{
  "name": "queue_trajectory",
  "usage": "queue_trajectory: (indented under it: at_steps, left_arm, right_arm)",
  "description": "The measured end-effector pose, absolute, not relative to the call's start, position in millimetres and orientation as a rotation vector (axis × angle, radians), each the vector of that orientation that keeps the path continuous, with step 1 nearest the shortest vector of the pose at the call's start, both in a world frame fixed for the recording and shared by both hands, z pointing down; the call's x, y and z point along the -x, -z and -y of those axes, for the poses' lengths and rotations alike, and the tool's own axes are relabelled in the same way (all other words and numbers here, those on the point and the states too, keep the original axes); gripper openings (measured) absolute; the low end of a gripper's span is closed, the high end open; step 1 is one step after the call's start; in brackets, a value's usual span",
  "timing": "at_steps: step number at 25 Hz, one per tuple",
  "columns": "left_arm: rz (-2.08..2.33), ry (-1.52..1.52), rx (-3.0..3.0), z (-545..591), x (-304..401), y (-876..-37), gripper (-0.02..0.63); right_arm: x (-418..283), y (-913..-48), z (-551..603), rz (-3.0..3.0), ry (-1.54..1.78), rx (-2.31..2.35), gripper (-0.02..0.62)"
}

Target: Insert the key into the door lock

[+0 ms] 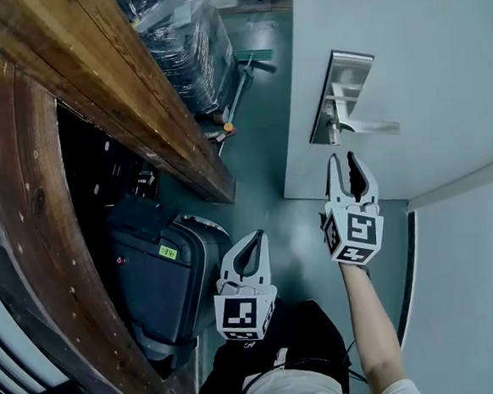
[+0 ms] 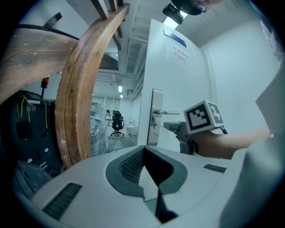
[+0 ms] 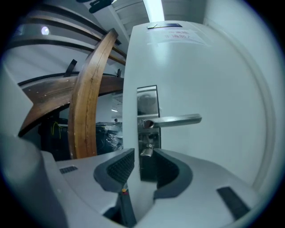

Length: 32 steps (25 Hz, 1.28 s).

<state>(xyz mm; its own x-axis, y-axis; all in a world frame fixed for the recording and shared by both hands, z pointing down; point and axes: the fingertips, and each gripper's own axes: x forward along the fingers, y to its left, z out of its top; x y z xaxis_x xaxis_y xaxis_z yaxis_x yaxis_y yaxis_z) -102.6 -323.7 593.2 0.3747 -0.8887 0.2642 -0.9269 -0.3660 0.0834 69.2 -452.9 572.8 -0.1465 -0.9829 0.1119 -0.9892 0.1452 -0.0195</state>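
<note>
Overhead, your right gripper (image 1: 344,156) is raised to the white door (image 1: 404,43), its tips just below the lock plate (image 1: 340,91). Your left gripper (image 1: 256,234) hangs lower, near a dark case (image 1: 156,284) that stands under a curved wooden beam (image 1: 26,209).

The right gripper view adds what the head view cannot resolve. The key (image 3: 146,151) sits in the plate just under the lever handle (image 3: 176,120), with its small metal head sticking out toward you. Your right jaws are spread, and the key head shows in the gap between them at about tip level — whether either pad touches it cannot be told.

The left gripper view shows your left jaws pressed together tip to tip and empty. It also catches your right gripper from the side, its marker cube (image 2: 203,116) facing the camera. Past the door's edge it shows a lit hall with an office chair (image 2: 117,122).

As for writing, a notice (image 2: 178,50) near the top of the door has a blue band and red lines, but it is too small to read. A green label (image 1: 167,252) on the case is equally illegible.
</note>
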Motion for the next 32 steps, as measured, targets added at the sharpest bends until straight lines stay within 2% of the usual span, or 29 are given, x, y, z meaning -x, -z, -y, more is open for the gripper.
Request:
queue_trajectory:
  at_steps: [6, 9, 20, 32]
  left_arm:
    - [1.546, -0.215, -2.475, 309, 74, -515, 0.003]
    - [1.514, -0.178, -2.492, 295, 57, -467, 0.003]
    - [1.541, -0.022, -2.619, 274, 17, -331, 0.003]
    - [1.565, 0.047, -2.696, 266, -10, -289, 0.003]
  right_arm:
    - [-78, -523, 347, 2.302, -0.225, -1.962, 0.117]
    - [-86, -476, 307, 2.280, -0.235, -1.995, 0.008]
    - [-110, -332, 251, 2.418, -0.181, -2.039, 0.008]
    - [-112, -288, 247, 2.516, -0.046, -1.996, 0.006]
